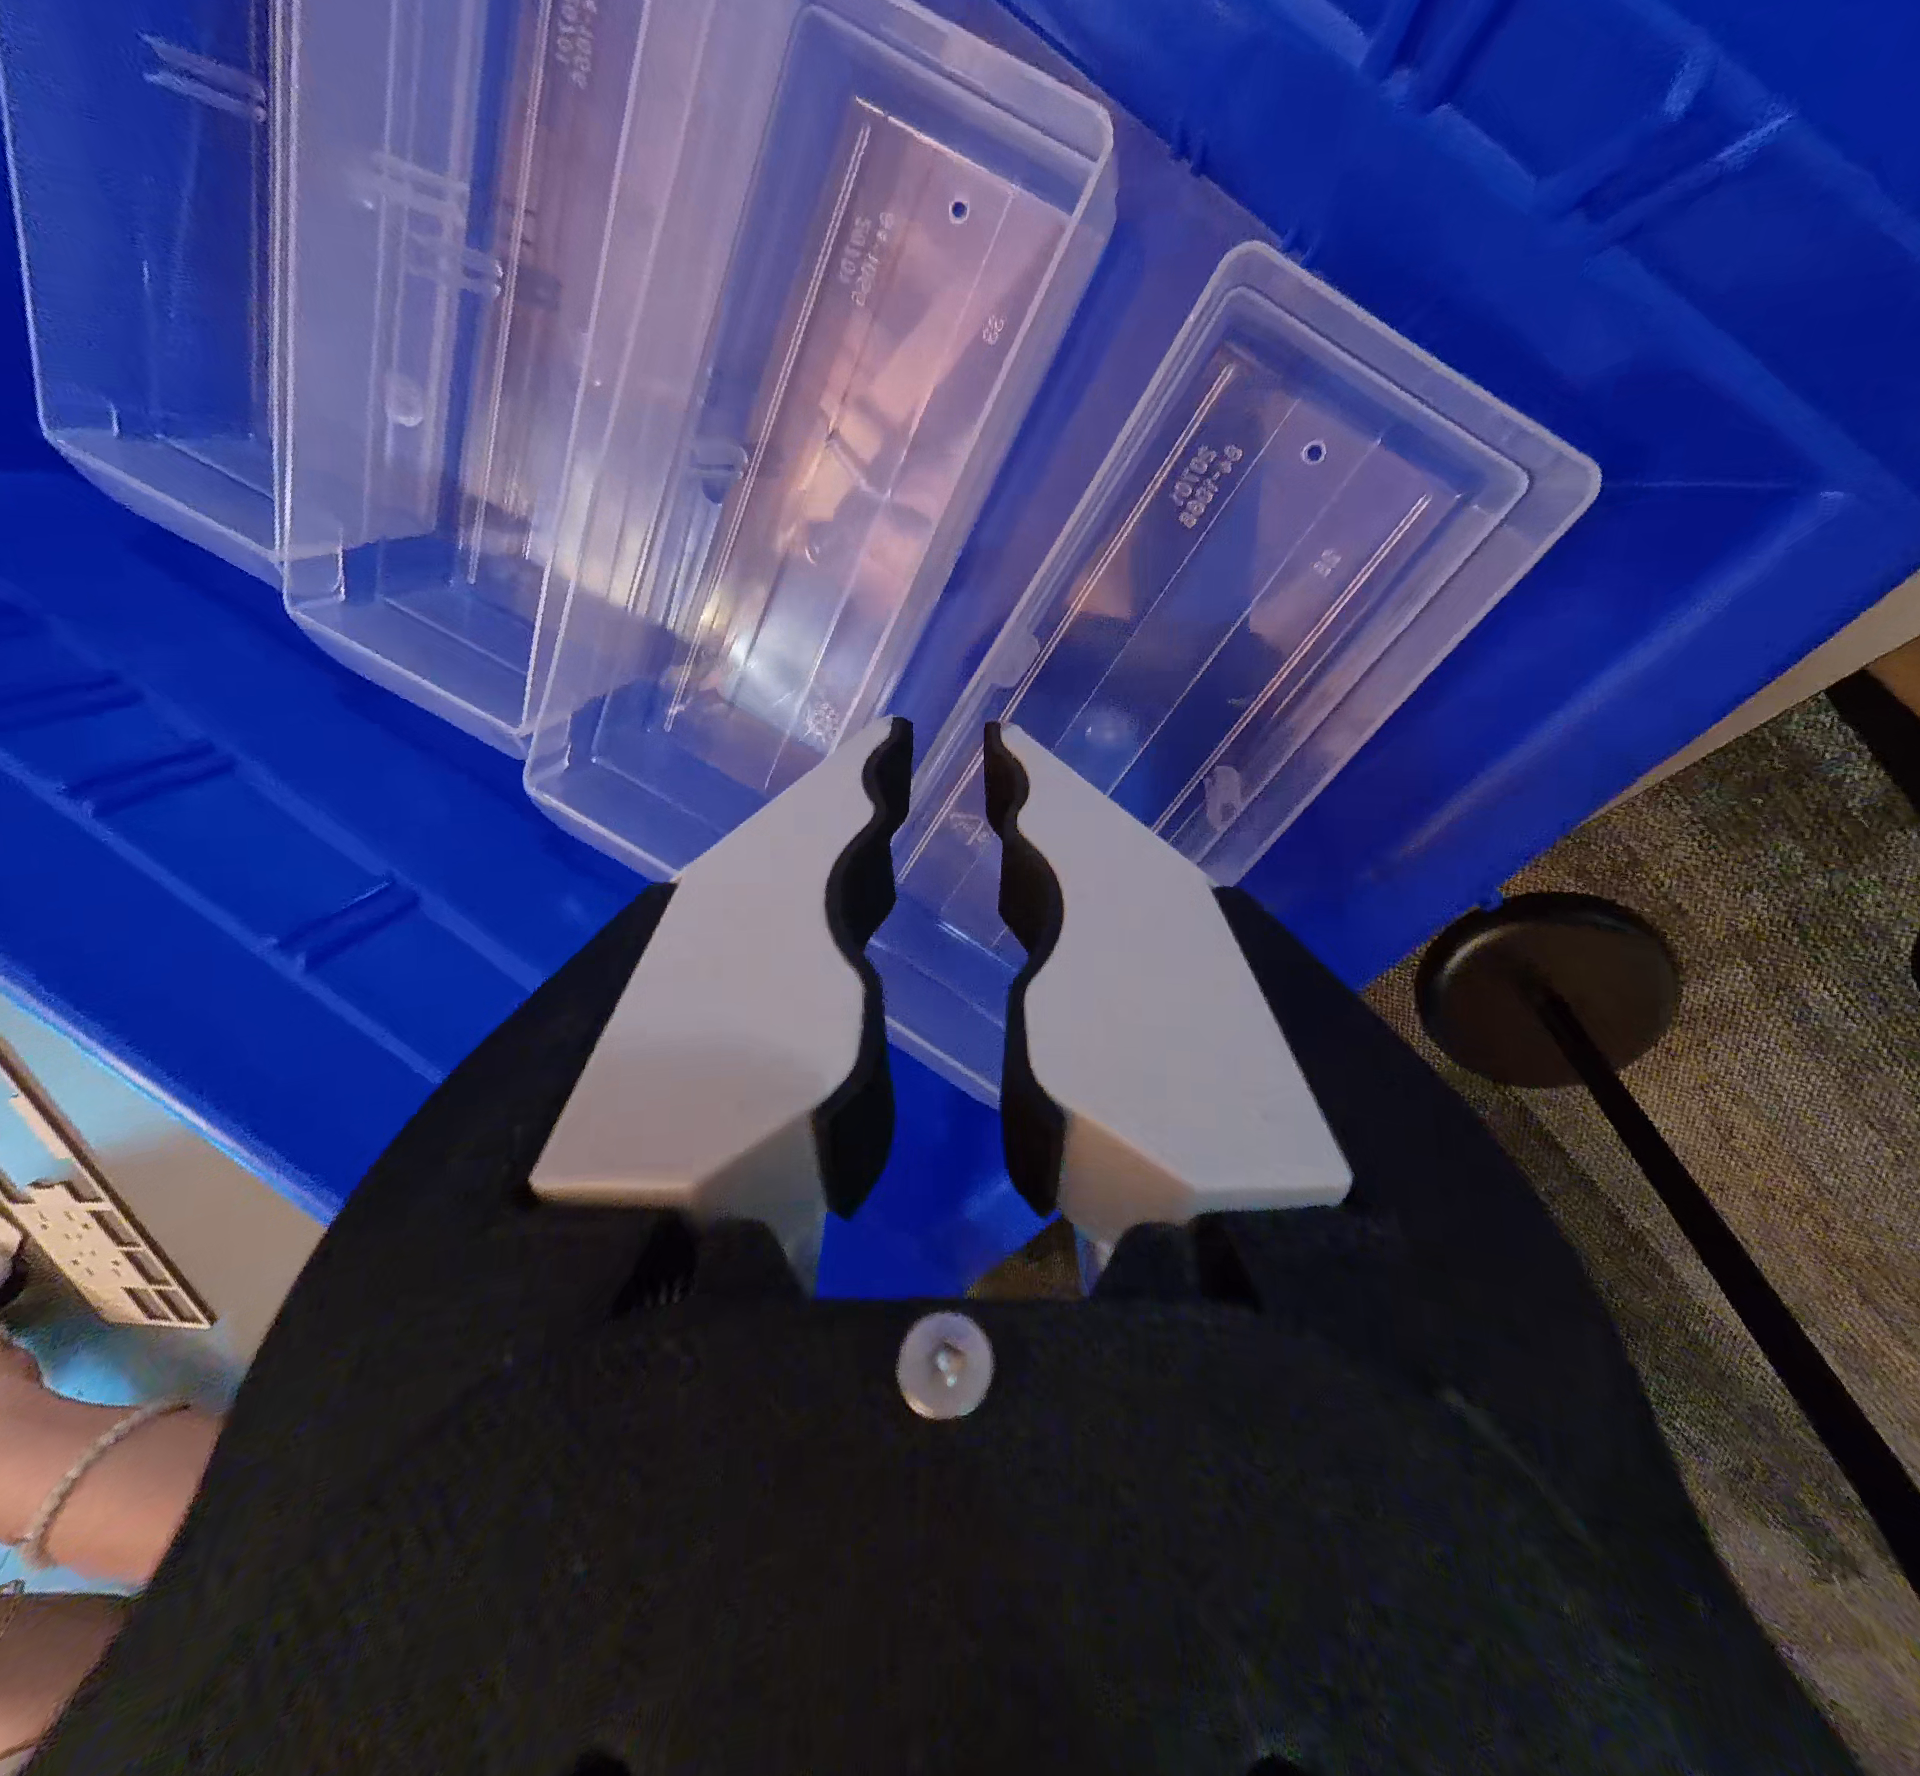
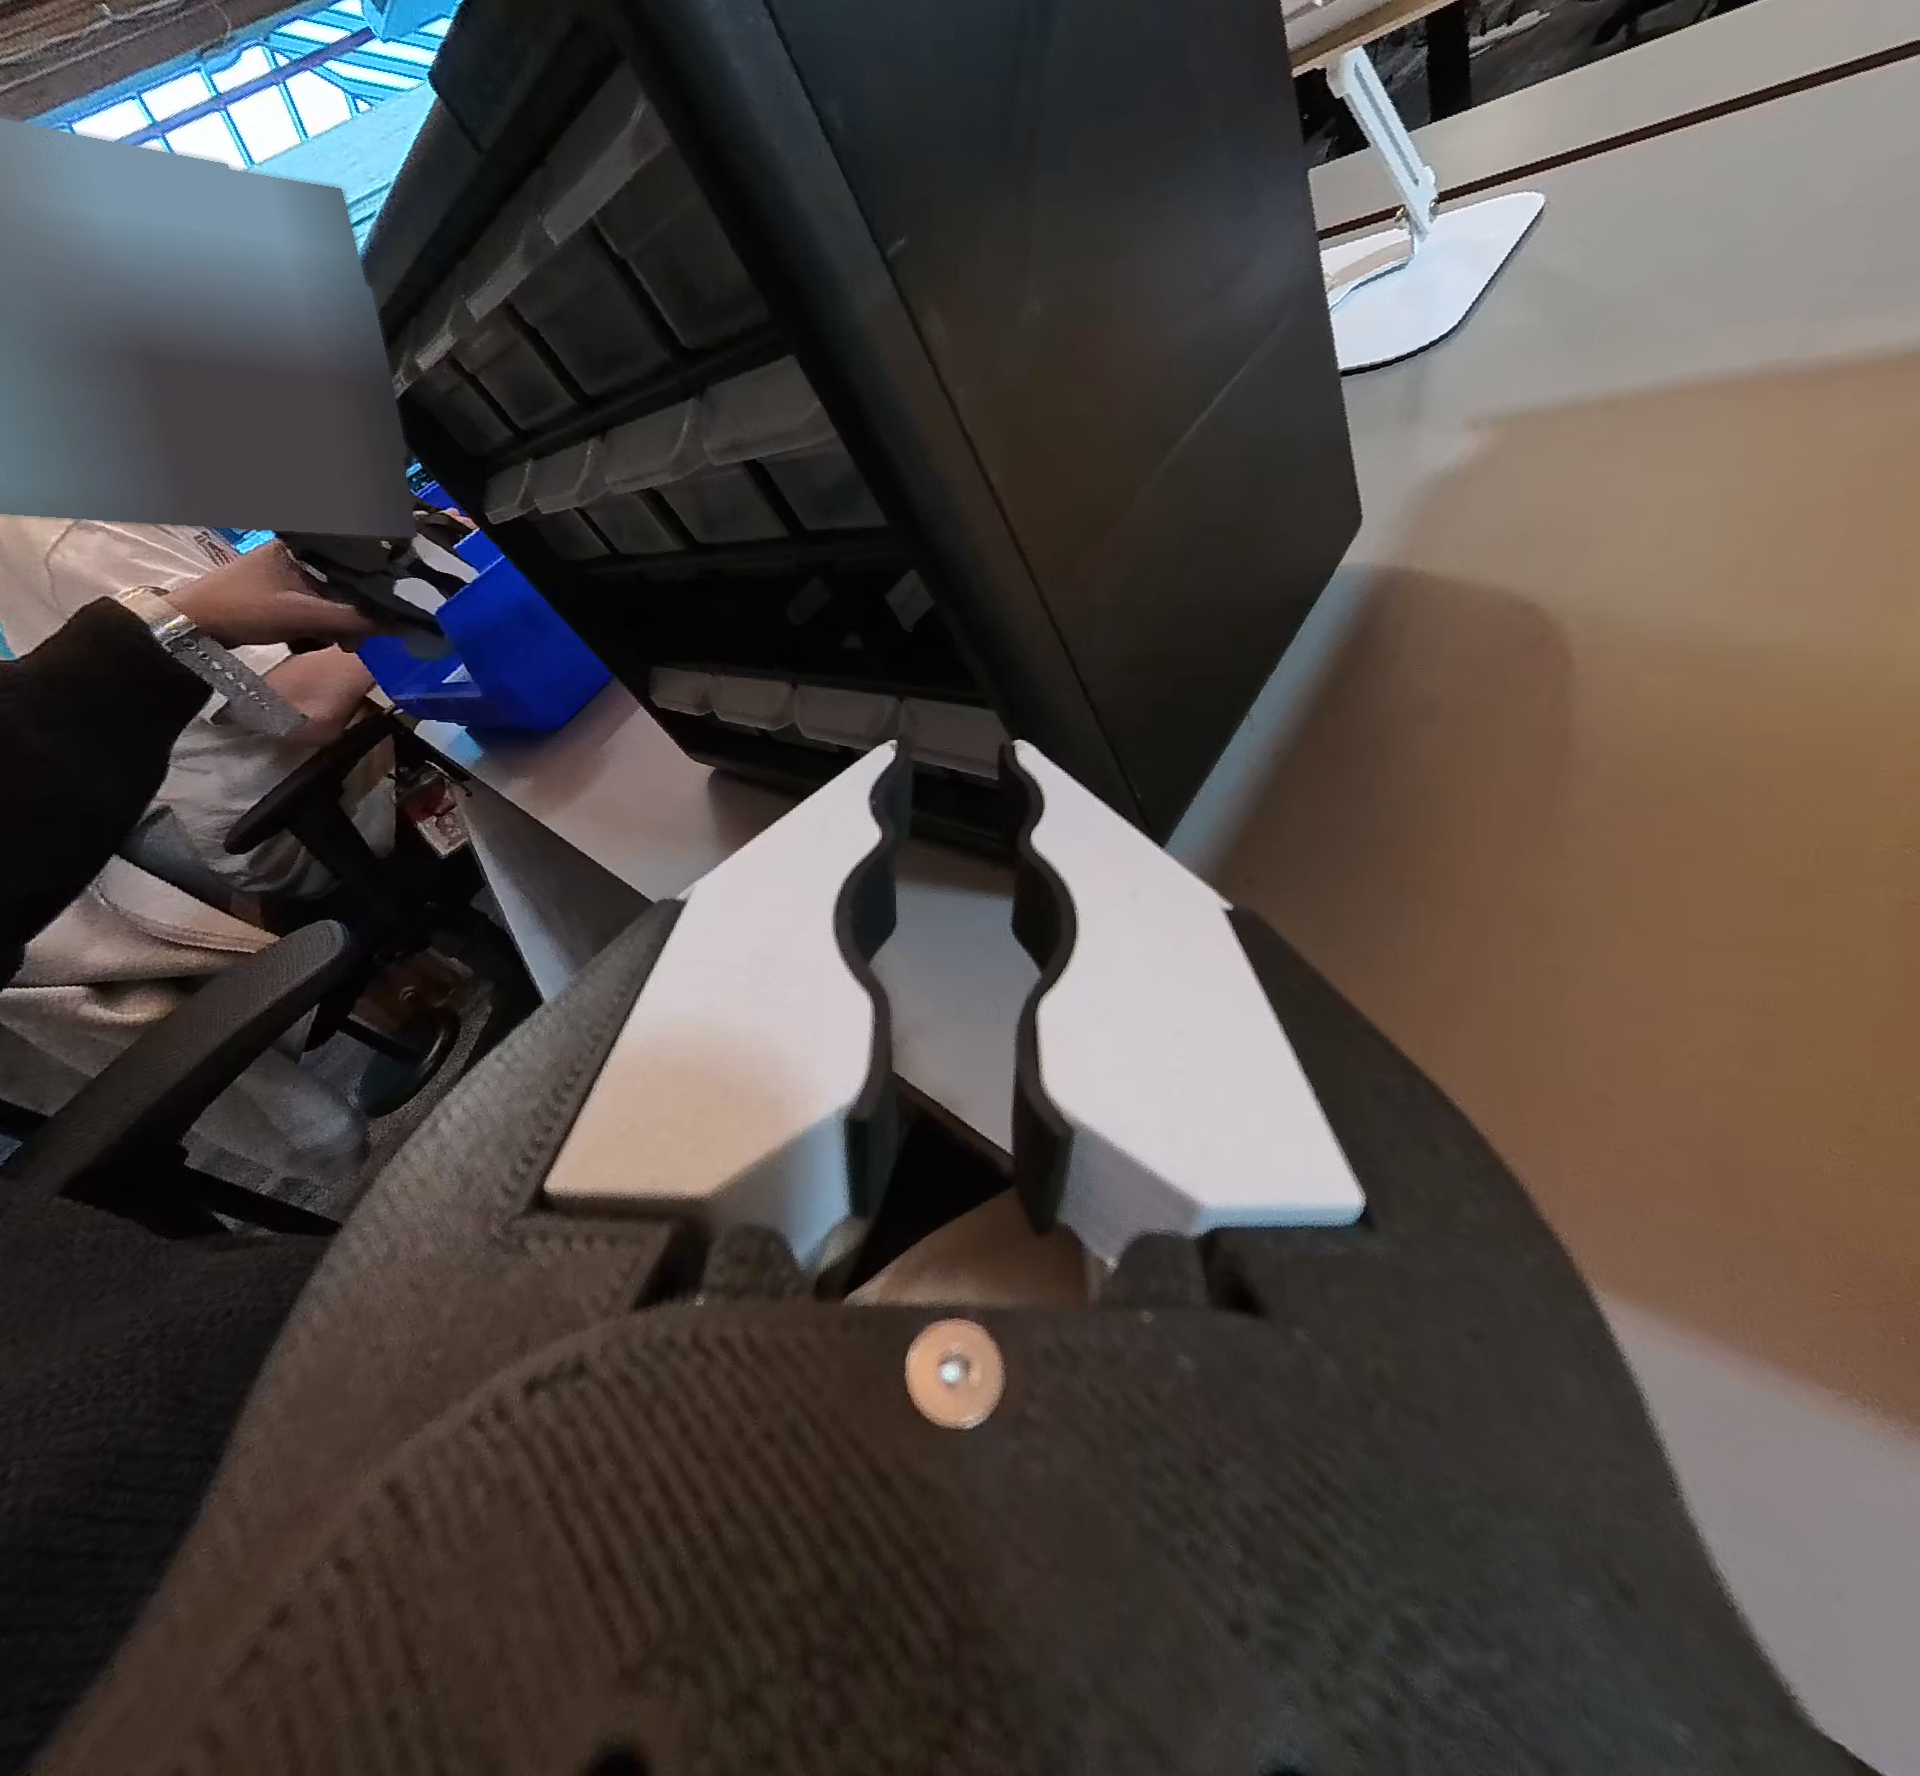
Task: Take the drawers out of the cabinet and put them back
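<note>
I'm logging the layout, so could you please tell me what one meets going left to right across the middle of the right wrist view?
Person's hand → blue bin → black drawer cabinet → white stand base on the table.

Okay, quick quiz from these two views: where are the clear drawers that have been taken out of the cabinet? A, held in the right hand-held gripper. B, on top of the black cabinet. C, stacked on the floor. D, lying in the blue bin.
D: the left wrist view shows the clear drawers lying in the blue bin, some overlapping, while the right hand-held gripper holds nothing.
</note>
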Available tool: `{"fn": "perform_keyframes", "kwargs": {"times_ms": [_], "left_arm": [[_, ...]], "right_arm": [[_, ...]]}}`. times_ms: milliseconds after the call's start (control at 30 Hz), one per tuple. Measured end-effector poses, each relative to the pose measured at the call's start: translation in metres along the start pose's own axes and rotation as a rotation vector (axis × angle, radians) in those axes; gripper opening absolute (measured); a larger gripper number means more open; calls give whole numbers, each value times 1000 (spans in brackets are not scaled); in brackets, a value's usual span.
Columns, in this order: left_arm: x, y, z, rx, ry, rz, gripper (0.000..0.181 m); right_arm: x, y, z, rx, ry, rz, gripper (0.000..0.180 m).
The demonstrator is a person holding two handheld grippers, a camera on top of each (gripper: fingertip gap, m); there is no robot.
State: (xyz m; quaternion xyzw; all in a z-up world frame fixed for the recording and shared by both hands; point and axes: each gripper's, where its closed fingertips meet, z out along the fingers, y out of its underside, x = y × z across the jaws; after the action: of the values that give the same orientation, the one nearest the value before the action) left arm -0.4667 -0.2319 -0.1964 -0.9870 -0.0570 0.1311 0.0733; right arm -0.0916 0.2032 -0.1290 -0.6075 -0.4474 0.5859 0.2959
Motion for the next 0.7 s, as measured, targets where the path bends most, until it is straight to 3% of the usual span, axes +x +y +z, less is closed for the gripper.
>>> {"fn": "perform_keyframes", "kwargs": {"times_ms": [700], "left_arm": [[2, 0, -6, 23, 16, 5, 11]], "right_arm": [[0, 0, 1, 1, -13, 22, 15]]}}
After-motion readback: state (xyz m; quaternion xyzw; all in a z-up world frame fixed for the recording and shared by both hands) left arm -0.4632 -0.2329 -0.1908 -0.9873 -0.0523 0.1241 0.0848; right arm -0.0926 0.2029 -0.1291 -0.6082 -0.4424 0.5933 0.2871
